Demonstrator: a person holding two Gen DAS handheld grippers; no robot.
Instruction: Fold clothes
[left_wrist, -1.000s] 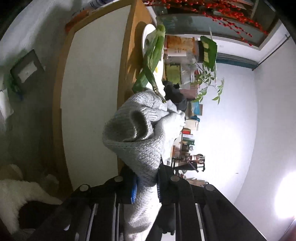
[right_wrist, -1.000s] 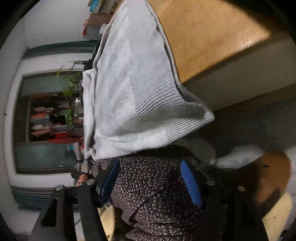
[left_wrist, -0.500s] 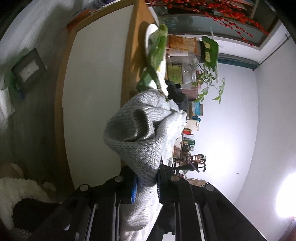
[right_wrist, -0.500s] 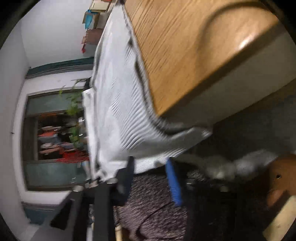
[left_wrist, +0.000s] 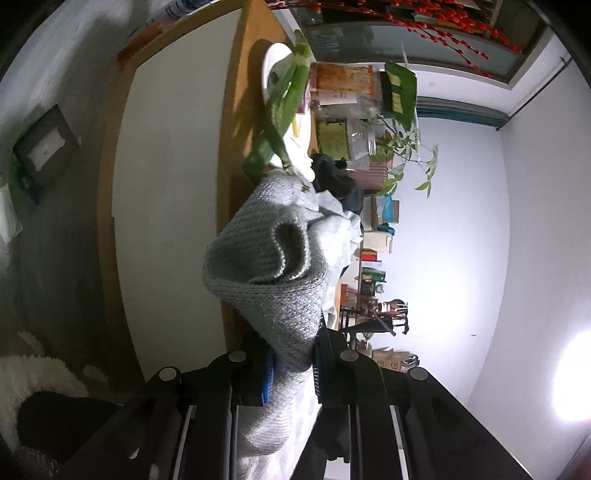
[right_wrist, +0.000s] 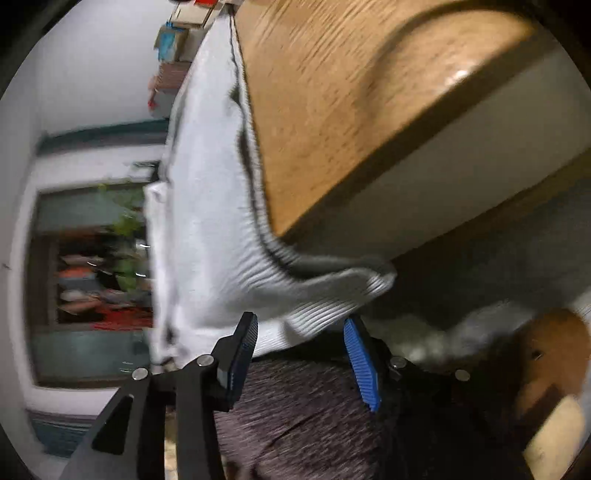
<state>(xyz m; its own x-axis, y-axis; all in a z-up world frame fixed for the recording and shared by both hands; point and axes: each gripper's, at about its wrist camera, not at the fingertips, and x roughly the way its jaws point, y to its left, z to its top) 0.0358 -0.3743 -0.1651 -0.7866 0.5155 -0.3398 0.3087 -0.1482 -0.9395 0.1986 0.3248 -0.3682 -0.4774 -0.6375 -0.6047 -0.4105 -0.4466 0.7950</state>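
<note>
grey sweater (right_wrist: 207, 229) lengthwise along table edge (right_wrist: 369, 166)

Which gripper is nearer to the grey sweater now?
Left. The left gripper is shut on the grey sweater. The right gripper is opening just below its hanging edge, pads not pressing it.

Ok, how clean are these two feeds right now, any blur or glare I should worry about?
Left wrist view: sharp, the knit sweater crisp between the left gripper pads; a blown-out light patch glares at lower right. Right wrist view: motion-smeared, wooden table grain streaked, a small highlight on its corner; the right gripper is opening, sweater hem just ahead.
</note>
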